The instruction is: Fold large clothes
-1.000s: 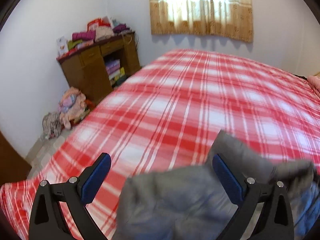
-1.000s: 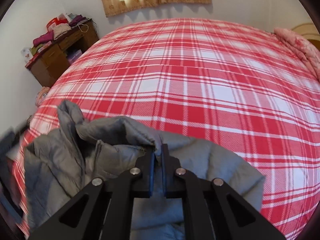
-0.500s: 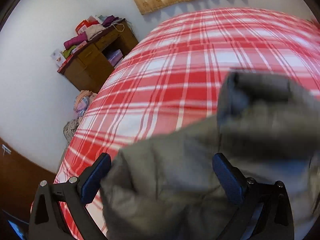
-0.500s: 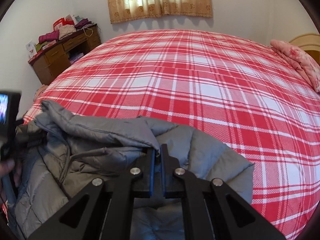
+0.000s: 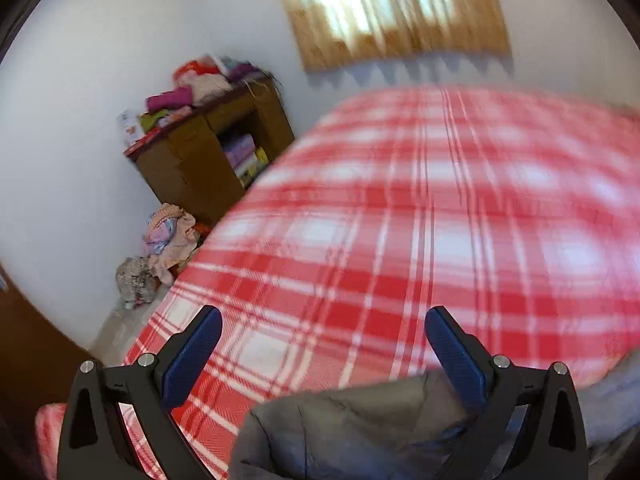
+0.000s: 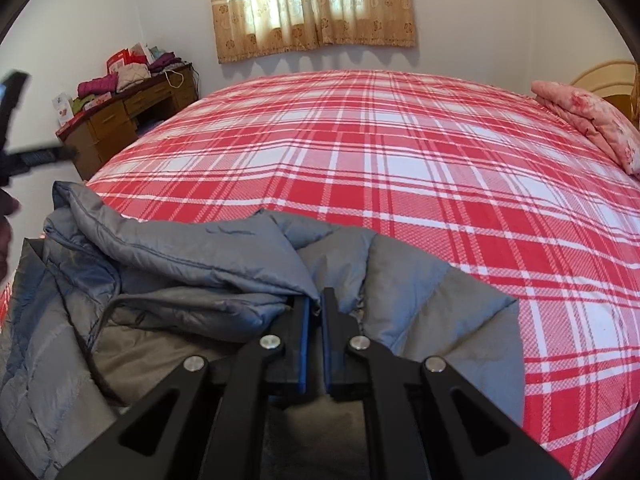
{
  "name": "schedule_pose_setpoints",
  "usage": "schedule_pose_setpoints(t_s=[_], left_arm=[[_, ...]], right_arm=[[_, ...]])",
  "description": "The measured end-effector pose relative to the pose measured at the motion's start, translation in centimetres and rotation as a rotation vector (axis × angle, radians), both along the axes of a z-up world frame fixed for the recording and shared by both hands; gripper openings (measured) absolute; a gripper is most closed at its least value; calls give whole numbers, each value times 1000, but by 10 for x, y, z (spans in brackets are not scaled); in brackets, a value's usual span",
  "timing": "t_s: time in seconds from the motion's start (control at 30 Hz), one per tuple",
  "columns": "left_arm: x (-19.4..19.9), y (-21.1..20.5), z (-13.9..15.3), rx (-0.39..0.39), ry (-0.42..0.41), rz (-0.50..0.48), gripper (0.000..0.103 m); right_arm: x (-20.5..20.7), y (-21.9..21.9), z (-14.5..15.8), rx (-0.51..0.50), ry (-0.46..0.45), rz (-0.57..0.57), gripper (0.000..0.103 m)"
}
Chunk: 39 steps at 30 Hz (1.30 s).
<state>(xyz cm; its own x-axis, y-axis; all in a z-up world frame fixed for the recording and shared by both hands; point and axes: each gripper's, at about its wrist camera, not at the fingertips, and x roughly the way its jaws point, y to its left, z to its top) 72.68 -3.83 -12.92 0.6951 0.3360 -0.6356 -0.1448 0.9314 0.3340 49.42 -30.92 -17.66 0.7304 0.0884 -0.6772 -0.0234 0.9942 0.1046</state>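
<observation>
A grey quilted puffer jacket (image 6: 192,256) lies crumpled on the near edge of a bed with a red and white plaid cover (image 6: 400,168). My right gripper (image 6: 314,304) is shut on a fold of the jacket and holds it just above the heap. My left gripper (image 5: 320,332) is open and empty, above the bed cover (image 5: 400,240); the jacket (image 5: 352,428) lies below it, between the finger bases. The left gripper also shows blurred at the left edge of the right wrist view (image 6: 24,152). The left wrist view is motion-blurred.
A wooden desk (image 6: 132,116) piled with clothes and boxes stands at the far left wall; it also shows in the left wrist view (image 5: 208,160). A heap of clothes (image 5: 160,248) lies on the floor beside the bed. A pink floral pillow (image 6: 588,120) lies at the far right. Curtains (image 6: 312,8) hang behind.
My left gripper has pulled back and up off the jacket, which now sits lower in its view. My right gripper, still shut on the fold, has lowered slightly with it.
</observation>
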Motion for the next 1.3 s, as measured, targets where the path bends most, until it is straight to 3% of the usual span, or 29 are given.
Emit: schedule_pose_setpoints(t_s=[0.1,0.17,0.27,0.43,0.6,0.7,0.87,0.93,1.0,1.3], left_arm=[[-19,-2,-33,76,60,-27,102],[-31,3,-54,59,99,-30,102],[-39,7,-63,42,87,-32,102],[-40,1,-44,40,59,-45,102],[-54,-15,11,-127,-74,-137,102],[-51,-28,10,-290,-9,-233,102],[-38,-39,-52,-246,115,-218,102],[-36,-33,-71,-296,149,-202,102],[-39,-31,-75,-332,129,-196,102],[-36,-35,-80,-289,118,-194,102]], right_arm=[[1,-2,-2,15,9,-1,7],[-1,-4,1,28,5,-1,8],[-12,-5,19,-2,-17,-24,26],[-32,-13,70,-13,-63,-100,37],[-12,2,107,33,-111,-89,38],[12,24,92,93,-84,-25,37],[29,49,32,63,28,5,36],[29,48,10,90,67,3,32],[28,45,5,101,68,1,32],[25,46,-4,103,72,2,32]])
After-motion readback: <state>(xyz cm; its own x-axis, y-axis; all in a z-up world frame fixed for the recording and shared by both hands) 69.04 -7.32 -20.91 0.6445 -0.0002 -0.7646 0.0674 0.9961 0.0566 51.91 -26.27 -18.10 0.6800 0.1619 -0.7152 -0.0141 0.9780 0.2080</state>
